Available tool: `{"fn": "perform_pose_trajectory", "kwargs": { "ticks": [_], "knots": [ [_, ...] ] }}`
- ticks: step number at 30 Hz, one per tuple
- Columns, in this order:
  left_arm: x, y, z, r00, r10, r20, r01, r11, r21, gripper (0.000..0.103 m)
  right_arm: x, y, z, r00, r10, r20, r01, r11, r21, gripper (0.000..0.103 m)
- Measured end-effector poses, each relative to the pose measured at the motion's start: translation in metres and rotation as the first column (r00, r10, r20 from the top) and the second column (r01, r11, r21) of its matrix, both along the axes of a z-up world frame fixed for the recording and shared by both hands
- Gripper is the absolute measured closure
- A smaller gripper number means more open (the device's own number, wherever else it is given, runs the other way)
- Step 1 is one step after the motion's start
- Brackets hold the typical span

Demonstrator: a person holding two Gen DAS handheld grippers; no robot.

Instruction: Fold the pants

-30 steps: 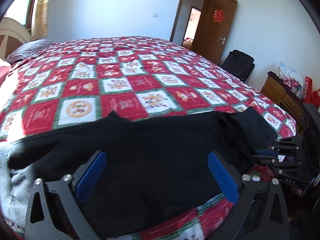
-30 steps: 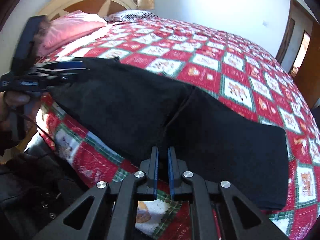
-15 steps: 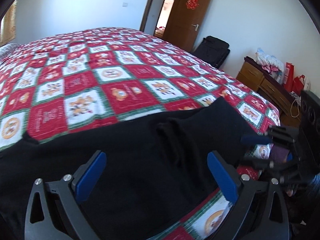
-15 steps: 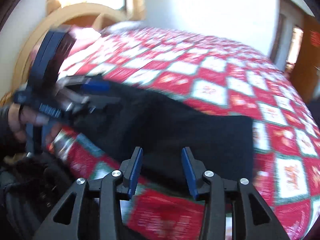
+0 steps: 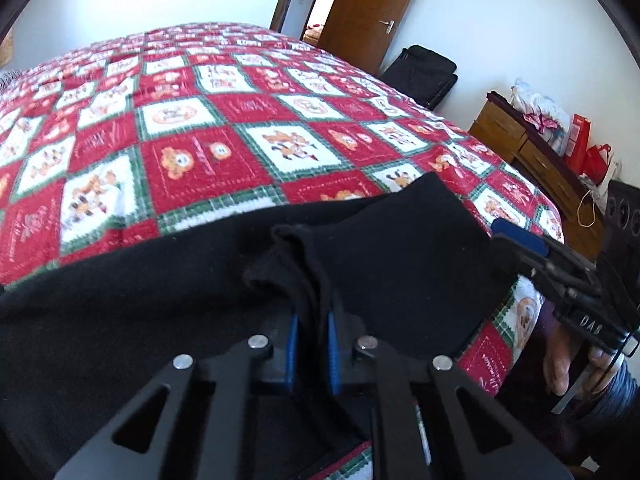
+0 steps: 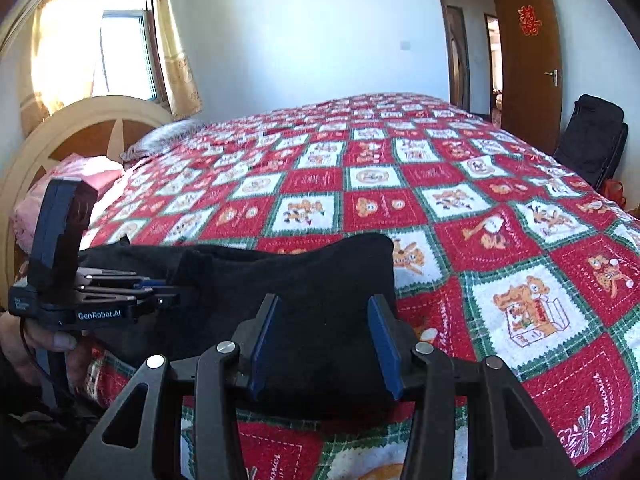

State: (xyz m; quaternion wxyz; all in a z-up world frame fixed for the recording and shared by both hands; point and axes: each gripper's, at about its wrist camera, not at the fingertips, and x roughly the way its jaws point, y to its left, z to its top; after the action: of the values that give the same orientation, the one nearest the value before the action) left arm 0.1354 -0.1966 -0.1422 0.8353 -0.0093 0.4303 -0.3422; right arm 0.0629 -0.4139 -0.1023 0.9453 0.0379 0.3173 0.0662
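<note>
Black pants [image 5: 400, 248] lie across the near edge of the bed, partly doubled over. My left gripper [image 5: 312, 316] is shut on a raised fold of the black cloth. In the right wrist view it shows at the left [image 6: 172, 290], pinching the pants' [image 6: 300, 280] left end. My right gripper [image 6: 323, 302] hovers over the right end of the pants. Its jaws are opening, the cloth lies below and between the blue pads [image 6: 384, 344], and they do not press on it. The right gripper [image 5: 516, 246] also appears at the pants' far right corner in the left wrist view.
The bed carries a red, white and green checked quilt [image 6: 480, 240]. A headboard [image 6: 80, 128] and a pink pillow [image 6: 100, 172] are at the left. A black bag [image 5: 424, 72], a brown door [image 5: 372, 8] and a wooden dresser [image 5: 520, 140] stand beyond the bed. A hand [image 5: 568, 360] holds the right gripper's handle.
My left gripper slid rightward along the pants and closed from wide open onto a fold. My right gripper went from shut to open and swung to face across the bed.
</note>
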Motion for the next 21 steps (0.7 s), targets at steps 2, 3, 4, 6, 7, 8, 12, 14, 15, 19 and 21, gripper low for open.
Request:
{"fn": "perform_pose_trajectory", "kwargs": {
  "ticks": [2,3,4,6,7,8,12,14,15,19,21],
  "knots": [
    [-0.001,0.007,0.007,1.000,0.007,0.004,-0.007,0.999,-0.035,0.090,-0.002,-0.004,0.004,0.999,-0.015,0.029,0.015,1.000,0.015,0.052],
    [-0.001,0.012,0.012,1.000,0.019,0.015,-0.019,0.999,-0.034,0.090,-0.003,-0.004,0.006,0.999,-0.016,0.040,0.015,1.000,0.023,0.050],
    [-0.002,0.018,0.015,0.999,0.036,0.022,-0.035,0.999,-0.028,0.090,-0.005,-0.004,0.008,0.999,-0.011,0.053,0.009,0.999,0.030,0.050],
    [0.000,0.032,0.018,0.998,0.061,0.005,-0.061,0.997,-0.042,0.090,-0.007,0.000,0.011,0.998,0.009,0.066,-0.011,0.999,0.033,0.048],
    [0.002,0.038,0.017,0.997,0.080,-0.003,-0.080,0.996,-0.036,0.090,-0.007,0.003,0.010,0.997,0.026,0.066,-0.028,0.999,0.028,0.047],
    [0.004,0.044,0.016,0.995,0.095,-0.007,-0.096,0.995,-0.034,0.090,-0.007,0.008,0.009,0.997,0.050,0.064,-0.052,0.998,0.021,0.047],
    [0.014,0.044,-0.003,0.994,0.097,-0.050,-0.098,0.995,-0.012,0.090,0.006,0.036,-0.015,0.986,0.156,-0.064,-0.159,0.986,-0.046,0.046],
    [0.017,0.043,-0.011,0.993,0.104,-0.063,-0.105,0.994,-0.009,0.086,0.015,0.041,-0.032,0.977,0.147,-0.154,-0.160,0.984,-0.075,0.046],
    [0.016,0.045,-0.012,0.993,0.105,-0.059,-0.106,0.994,-0.017,0.085,0.018,0.042,-0.040,0.971,0.145,-0.189,-0.166,0.981,-0.099,0.046],
    [0.016,0.048,-0.012,0.994,0.103,-0.047,-0.104,0.994,-0.028,0.080,0.016,0.048,-0.035,0.973,0.140,-0.183,-0.168,0.975,-0.145,0.046],
    [0.013,0.054,-0.010,0.993,0.114,-0.040,-0.116,0.993,-0.032,0.071,0.014,0.045,-0.026,0.979,0.130,-0.157,-0.150,0.981,-0.120,0.046]
  ]
}}
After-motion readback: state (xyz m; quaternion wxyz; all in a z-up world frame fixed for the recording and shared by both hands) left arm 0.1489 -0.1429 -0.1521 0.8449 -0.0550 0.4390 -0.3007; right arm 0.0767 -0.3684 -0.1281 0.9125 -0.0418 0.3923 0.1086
